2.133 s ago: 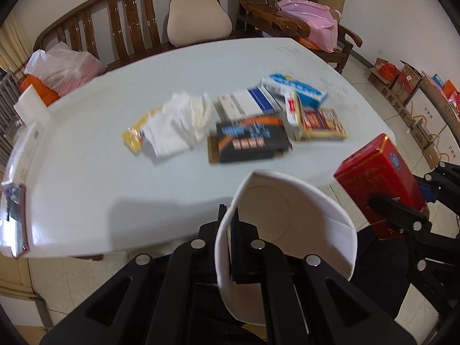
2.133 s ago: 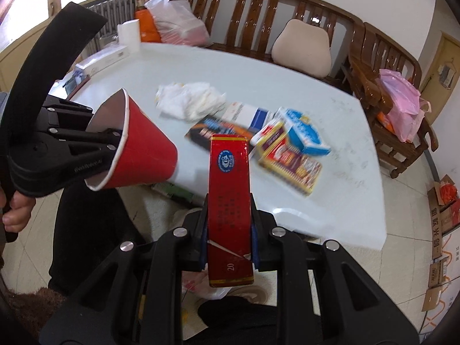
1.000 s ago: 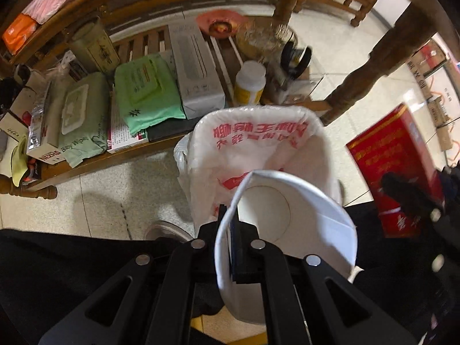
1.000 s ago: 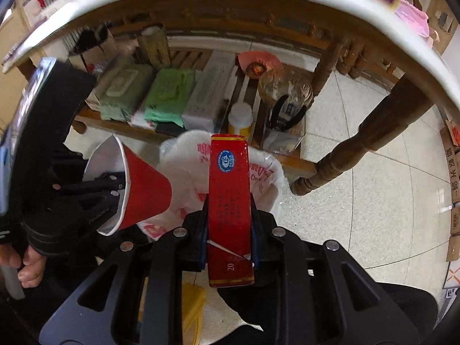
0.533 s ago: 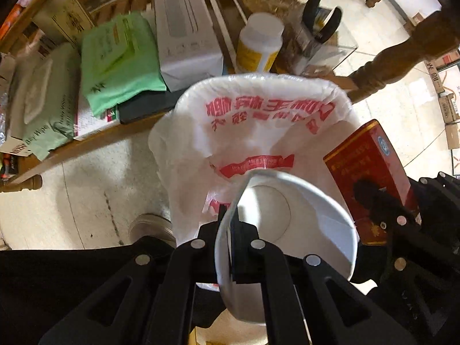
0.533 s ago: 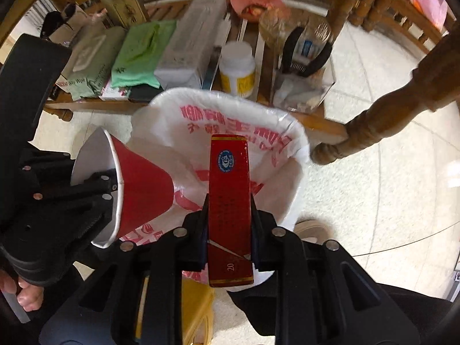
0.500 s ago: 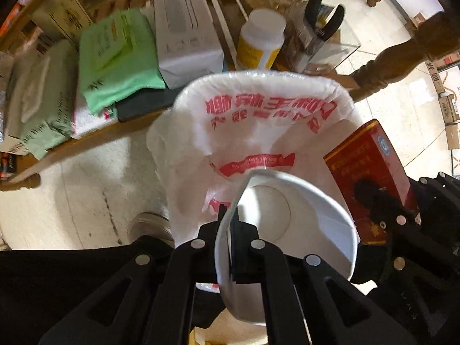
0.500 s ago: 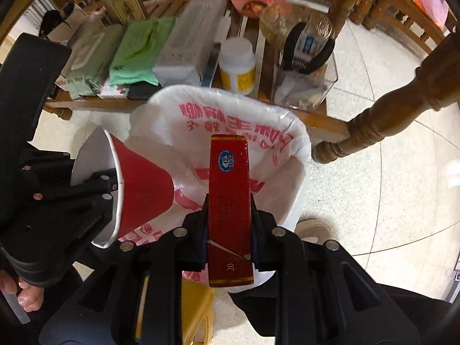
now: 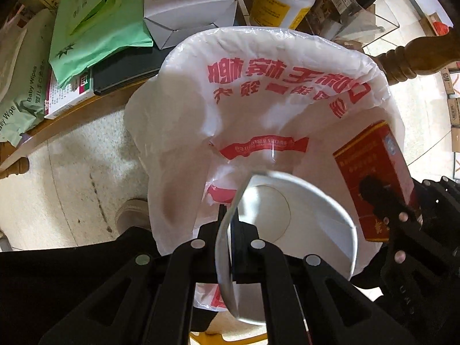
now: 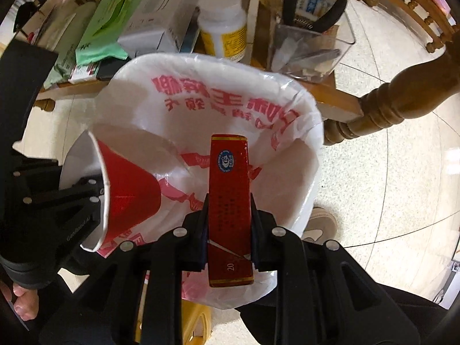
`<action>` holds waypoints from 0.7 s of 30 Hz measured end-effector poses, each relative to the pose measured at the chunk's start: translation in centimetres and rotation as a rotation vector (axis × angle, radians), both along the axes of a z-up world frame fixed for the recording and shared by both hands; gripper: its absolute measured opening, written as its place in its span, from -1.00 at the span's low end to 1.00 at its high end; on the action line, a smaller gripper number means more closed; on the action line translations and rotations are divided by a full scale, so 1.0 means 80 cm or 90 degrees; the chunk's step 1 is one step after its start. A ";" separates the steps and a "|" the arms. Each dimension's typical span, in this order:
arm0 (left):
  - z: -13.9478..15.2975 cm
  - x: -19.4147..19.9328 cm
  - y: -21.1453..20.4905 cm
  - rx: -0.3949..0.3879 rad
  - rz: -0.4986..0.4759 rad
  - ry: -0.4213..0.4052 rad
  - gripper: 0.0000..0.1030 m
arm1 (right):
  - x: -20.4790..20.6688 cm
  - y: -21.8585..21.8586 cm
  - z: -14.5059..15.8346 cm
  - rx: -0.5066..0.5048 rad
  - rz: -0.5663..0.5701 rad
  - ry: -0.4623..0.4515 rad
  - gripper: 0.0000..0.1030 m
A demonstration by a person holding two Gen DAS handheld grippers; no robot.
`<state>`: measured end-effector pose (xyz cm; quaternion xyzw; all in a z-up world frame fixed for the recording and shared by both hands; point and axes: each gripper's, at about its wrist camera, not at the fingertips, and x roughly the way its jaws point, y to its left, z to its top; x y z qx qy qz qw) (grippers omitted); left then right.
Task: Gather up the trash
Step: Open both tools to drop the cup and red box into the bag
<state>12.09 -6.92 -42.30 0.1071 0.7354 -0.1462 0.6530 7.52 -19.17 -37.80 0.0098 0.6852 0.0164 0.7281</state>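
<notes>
A bin lined with a white plastic bag with red print (image 9: 287, 66) (image 10: 218, 69) stands open below both grippers. My left gripper (image 9: 228, 224) is shut on the rim of a red paper cup with a white inside (image 9: 290, 221), held over the bag's mouth; the cup shows red in the right wrist view (image 10: 126, 189). My right gripper (image 10: 230, 218) is shut on a long red box (image 10: 230, 201), also held over the bag; the box shows at the right of the left wrist view (image 9: 373, 172).
Behind the bin a low wooden shelf (image 10: 339, 100) holds a green wipes pack (image 9: 92, 20), a white carton (image 9: 187, 3), a yellow-labelled bottle (image 10: 224, 26) and a clear container (image 10: 310, 46). A turned table leg (image 10: 402, 100) stands right. A shoe (image 10: 319, 224) is on the tiled floor.
Both grippers came down from table height to under the table and moved closer over the bag's mouth. The cup and the red box stayed gripped throughout.
</notes>
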 end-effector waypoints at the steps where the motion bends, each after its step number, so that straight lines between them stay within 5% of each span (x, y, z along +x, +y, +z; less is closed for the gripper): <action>1: -0.001 0.000 -0.001 0.006 -0.002 -0.004 -0.94 | -0.001 0.001 -0.001 0.005 0.001 0.000 -0.58; 9: -0.002 0.000 -0.001 0.014 0.002 -0.003 -0.90 | 0.000 -0.002 -0.002 0.022 -0.010 -0.005 -0.52; 12: 0.001 0.002 -0.002 0.013 0.004 -0.003 -0.48 | 0.001 -0.006 0.005 0.027 -0.019 -0.021 0.28; 14: 0.003 0.004 -0.001 0.032 0.007 -0.018 -0.08 | -0.001 -0.004 0.012 0.004 -0.013 -0.038 0.28; 21: 0.007 0.005 0.000 0.029 0.008 -0.021 -0.03 | -0.003 -0.009 0.012 0.007 -0.022 -0.037 0.28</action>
